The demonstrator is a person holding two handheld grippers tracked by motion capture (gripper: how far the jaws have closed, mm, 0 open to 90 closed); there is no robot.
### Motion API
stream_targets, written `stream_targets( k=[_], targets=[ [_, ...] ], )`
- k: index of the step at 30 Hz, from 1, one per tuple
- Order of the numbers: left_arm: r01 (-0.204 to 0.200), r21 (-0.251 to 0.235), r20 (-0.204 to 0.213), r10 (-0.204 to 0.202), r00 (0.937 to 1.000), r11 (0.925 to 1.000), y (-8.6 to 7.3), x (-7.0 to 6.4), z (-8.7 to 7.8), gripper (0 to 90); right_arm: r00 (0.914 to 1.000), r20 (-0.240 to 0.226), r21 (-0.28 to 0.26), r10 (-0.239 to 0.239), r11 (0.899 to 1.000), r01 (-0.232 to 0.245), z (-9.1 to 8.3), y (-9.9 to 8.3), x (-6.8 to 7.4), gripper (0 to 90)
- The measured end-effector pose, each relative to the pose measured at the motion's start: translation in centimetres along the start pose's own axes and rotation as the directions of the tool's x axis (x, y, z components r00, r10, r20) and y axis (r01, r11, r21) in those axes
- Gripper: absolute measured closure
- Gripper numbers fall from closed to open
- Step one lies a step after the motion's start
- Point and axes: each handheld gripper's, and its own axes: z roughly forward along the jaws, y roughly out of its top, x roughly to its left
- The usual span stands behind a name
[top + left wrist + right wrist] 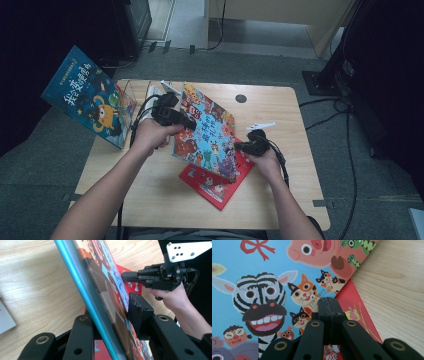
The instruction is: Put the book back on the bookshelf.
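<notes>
Blue-covered picture book with cartoon animals stands tilted above a flat red book on the wooden table, clamped in the left gripper; the right gripper, jaws pressed together, touches its cover.

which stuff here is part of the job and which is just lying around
In the job:
- animal picture book, gripped by the left gripper
- right gripper, fingers together at the book's edge
- red book beneath it

Lying about:
- blue book leaning in the clear rack
- table
</notes>
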Motion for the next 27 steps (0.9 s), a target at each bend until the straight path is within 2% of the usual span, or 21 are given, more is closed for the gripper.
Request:
stream_targets(
  k=[2,4,6,7,9,10,11,13,14,17,21,23,27],
  targets=[
    [0.018,0.015,0.004,-0.018,0.9998,0.9997,0.2,0.1,-0.1,68.9,1.0000,-0.002,-0.005,0.001,1.000,-0.001,0.1,0.0,0.0,90.0],
    [0.036,0.044,-0.020,-0.035,0.9992,0.9984,0.6,0.3,0.0,68.6,0.9999,-0.009,-0.004,0.006,1.000,-0.006,0.1,0.0,0.0,90.0],
    [0.058,0.070,-0.025,-0.057,0.9981,0.9959,1.1,0.4,-0.1,68.3,0.9999,-0.012,-0.007,0.007,1.000,-0.007,0.0,0.0,-0.1,82.5],
    [0.066,0.083,-0.013,-0.065,0.9978,0.9944,1.4,0.5,-0.1,68.9,0.9999,-0.011,-0.007,0.007,1.000,-0.007,-0.1,0.1,-0.2,78.0],
    [0.078,0.104,0.036,-0.082,0.9959,0.9915,2.0,0.7,-0.3,72.5,0.9988,-0.042,-0.013,0.024,1.000,-0.024,-0.3,0.2,-0.5,75.9],
    [0.082,0.104,0.046,-0.087,0.9952,0.9912,2.1,0.6,-0.3,73.9,0.9990,-0.037,-0.017,0.024,1.000,-0.025,-0.4,0.2,-0.5,75.0],
    [0.075,0.105,0.049,-0.081,0.9956,0.9917,2.4,0.4,-0.4,74.8,0.9990,-0.036,-0.017,0.025,1.000,-0.026,-0.5,0.2,-0.6,74.3],
    [0.045,0.101,0.016,-0.046,0.9988,0.9939,2.8,-0.2,-0.7,74.6,0.9993,-0.029,-0.025,0.025,0.999,-0.026,-0.6,0.2,-0.7,71.3],
    [0.040,0.099,0.024,-0.043,0.9988,0.9943,3.1,-0.4,-0.9,75.1,0.9994,-0.026,-0.027,0.023,0.999,-0.024,-0.7,0.2,-0.8,71.1],
    [0.032,0.118,0.006,-0.033,0.9994,0.9925,3.5,-0.9,-1.2,76.7,0.9997,-0.015,-0.025,0.018,1.000,-0.019,-0.8,0.1,-0.9,70.0],
    [0.050,0.151,0.004,-0.052,0.9987,0.9873,3.8,-0.9,-1.7,78.6,0.9998,-0.011,-0.030,0.015,0.999,-0.015,-1.0,0.1,-1.0,69.3],
    [0.062,0.150,0.009,-0.064,0.9979,0.9867,3.8,-0.8,-1.9,79.7,0.9998,-0.012,-0.035,0.013,0.999,-0.014,-1.0,0.2,-1.0,68.2],
    [0.045,0.152,-0.006,-0.045,0.9990,0.9873,3.8,-1.3,-2.7,81.6,1.0000,0.006,-0.054,0.000,0.999,0.000,-1.0,0.3,-1.0,59.4]
  ],
)
